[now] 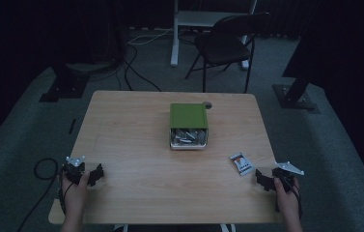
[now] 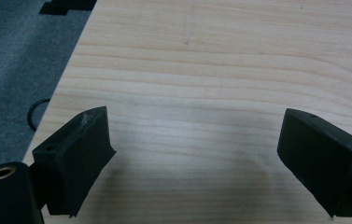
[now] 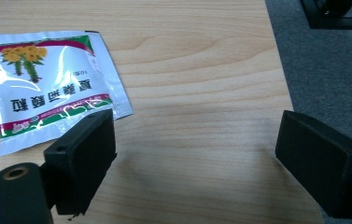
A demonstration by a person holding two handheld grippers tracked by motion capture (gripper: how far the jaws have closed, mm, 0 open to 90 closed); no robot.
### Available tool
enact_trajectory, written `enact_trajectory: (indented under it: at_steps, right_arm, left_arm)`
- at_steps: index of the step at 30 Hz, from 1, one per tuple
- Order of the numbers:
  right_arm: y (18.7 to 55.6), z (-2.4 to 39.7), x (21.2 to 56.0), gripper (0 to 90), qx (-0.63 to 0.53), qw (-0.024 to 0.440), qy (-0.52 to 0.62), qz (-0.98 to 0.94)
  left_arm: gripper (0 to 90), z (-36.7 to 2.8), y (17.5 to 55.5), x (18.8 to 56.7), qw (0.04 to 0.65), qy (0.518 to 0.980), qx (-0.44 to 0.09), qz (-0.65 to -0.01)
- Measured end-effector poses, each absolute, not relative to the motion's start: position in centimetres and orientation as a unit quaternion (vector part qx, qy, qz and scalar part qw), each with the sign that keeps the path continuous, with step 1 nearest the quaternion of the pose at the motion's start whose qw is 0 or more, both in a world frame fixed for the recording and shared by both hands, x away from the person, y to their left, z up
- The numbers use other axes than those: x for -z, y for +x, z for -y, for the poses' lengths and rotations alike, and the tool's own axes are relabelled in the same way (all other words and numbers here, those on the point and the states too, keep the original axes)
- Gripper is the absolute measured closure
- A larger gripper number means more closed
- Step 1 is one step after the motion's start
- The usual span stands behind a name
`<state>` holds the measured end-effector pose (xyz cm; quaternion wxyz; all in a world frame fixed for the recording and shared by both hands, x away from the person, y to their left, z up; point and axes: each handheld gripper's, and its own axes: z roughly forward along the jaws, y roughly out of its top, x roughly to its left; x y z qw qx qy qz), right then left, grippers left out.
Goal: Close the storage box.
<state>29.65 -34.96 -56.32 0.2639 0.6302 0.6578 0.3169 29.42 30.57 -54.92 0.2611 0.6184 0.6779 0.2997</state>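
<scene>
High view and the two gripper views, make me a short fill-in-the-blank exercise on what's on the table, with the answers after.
1. The tin in the middle of the table has a lid coloured ____.
2. The sachet lies nearest the ____ gripper.
3. The jaws of the left gripper stand ____ with bare wood between them.
4. The printed sachet shows ____ flowers.

Missing words: green; right; open; yellow

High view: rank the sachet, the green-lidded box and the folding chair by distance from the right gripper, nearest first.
From the right gripper, in the high view:
1. Sachet: flat on the table, just up and left of the gripper.
2. Green-lidded box: mid-table, lid slid back, sachets inside.
3. Folding chair: on the floor beyond the table's far edge.
</scene>
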Motion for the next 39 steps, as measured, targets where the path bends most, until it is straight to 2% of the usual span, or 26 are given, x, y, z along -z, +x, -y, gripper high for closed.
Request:
enact_trajectory:
  at_steps: [19,39]
  right_arm:
    - [29.3,34.5,56.5,11.3,-0.289,0.266,0.639,-0.661]
    - [29.3,34.5,56.5,11.3,-0.291,0.265,0.638,-0.662]
  left_arm:
    - [10.5,-31.0,28.2,55.7,0.246,0.617,-0.292,-0.689]
    - [10.4,-31.4,27.4,55.8,0.265,0.628,-0.281,-0.676]
